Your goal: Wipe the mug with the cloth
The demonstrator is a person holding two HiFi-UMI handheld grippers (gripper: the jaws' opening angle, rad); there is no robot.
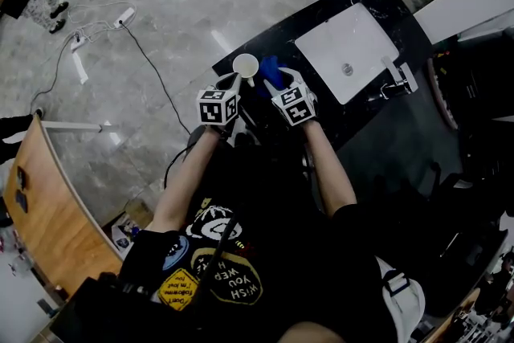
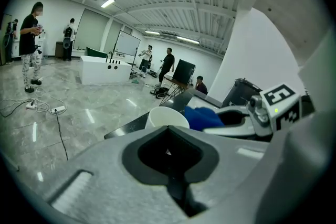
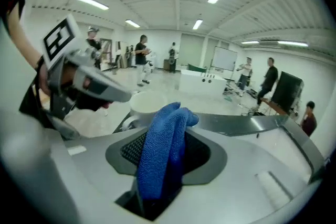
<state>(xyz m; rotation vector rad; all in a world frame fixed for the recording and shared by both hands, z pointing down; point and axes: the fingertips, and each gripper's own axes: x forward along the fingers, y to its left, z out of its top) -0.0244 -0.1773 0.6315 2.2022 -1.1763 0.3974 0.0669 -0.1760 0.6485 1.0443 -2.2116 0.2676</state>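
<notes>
mug (image 2: 166, 117): white, smooth, round-rimmed | cloth (image 3: 163, 149): blue, nubby weave, folded upright, its top just beside the mug | right gripper (image 3: 153, 194): pinching the cloth | left gripper (image 2: 167, 132): jaws closed against the mug's near side

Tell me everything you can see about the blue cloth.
The blue cloth looks like soft, nubbly microfibre. It is bunched into a thick fold, clamped between the jaws of the right hand-held gripper, and stands up from them, its rounded top beside the rim of the white mug. Contact with the mug is unclear.
</notes>
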